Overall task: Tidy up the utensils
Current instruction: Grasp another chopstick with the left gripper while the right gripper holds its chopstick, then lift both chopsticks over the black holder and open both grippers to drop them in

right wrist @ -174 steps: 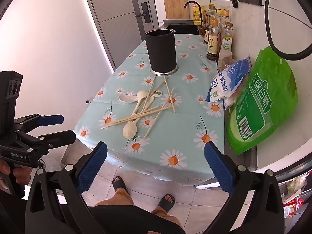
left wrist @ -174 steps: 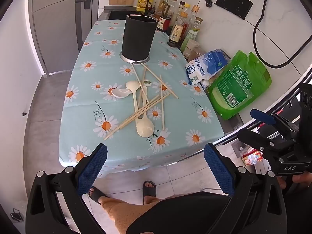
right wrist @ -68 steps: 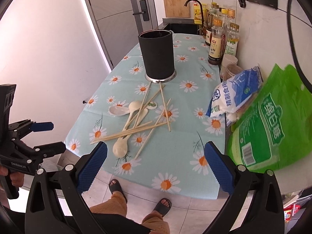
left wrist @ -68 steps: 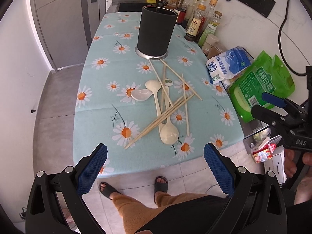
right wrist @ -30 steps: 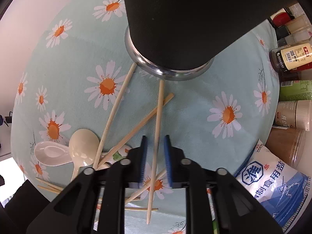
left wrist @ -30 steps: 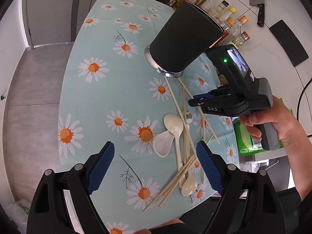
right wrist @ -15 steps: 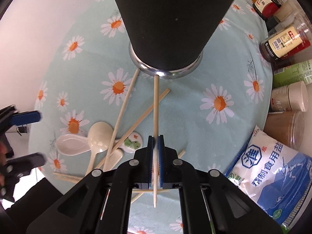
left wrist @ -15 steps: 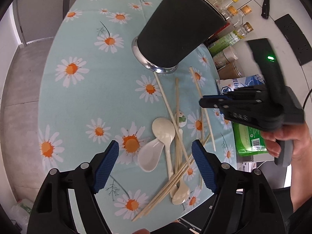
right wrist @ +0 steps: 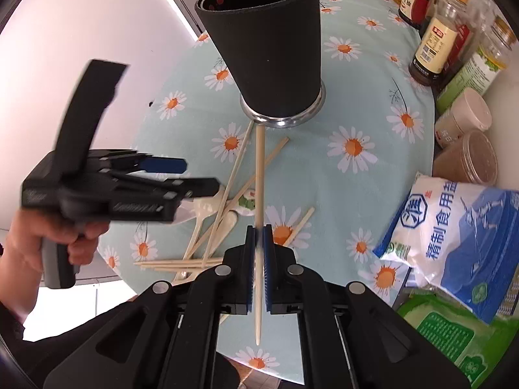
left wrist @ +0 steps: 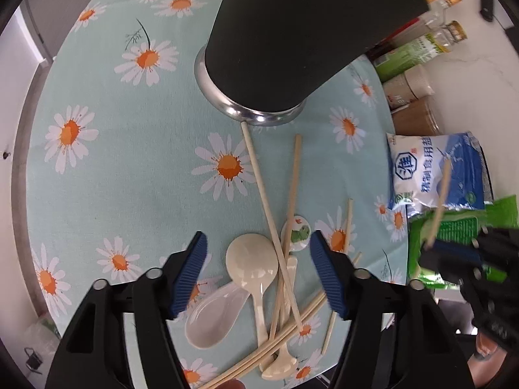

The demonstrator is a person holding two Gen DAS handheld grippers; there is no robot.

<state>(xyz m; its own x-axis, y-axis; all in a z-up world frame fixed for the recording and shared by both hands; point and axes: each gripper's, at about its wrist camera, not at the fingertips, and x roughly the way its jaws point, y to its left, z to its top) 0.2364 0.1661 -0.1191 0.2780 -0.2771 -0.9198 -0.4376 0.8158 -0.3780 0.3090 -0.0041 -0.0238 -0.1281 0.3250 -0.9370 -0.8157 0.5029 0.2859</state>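
A black utensil holder [left wrist: 308, 32] [right wrist: 269, 52] stands on the daisy tablecloth [left wrist: 129, 149]. In front of it lie several wooden chopsticks [left wrist: 262, 194], a cream spoon [left wrist: 253, 269] and a white spoon [left wrist: 214, 317] in a loose pile. My right gripper [right wrist: 258, 236] is shut on one chopstick [right wrist: 259, 175] and holds it lifted off the table, pointing toward the holder's base; it shows at the right in the left wrist view [left wrist: 438, 204]. My left gripper [left wrist: 256, 275] is open, low over the spoons, and also shows in the right wrist view [right wrist: 181, 175].
A blue-and-white salt bag [right wrist: 454, 227] and a green bag [right wrist: 447, 334] lie at the right edge. Sauce bottles [right wrist: 434, 42] and lidded jars [right wrist: 464, 142] stand along the wall behind them. The table's front edge is close below the pile.
My right gripper has lifted the chopstick off the table and drawn back to the right. My left gripper has come down closer over the spoons.
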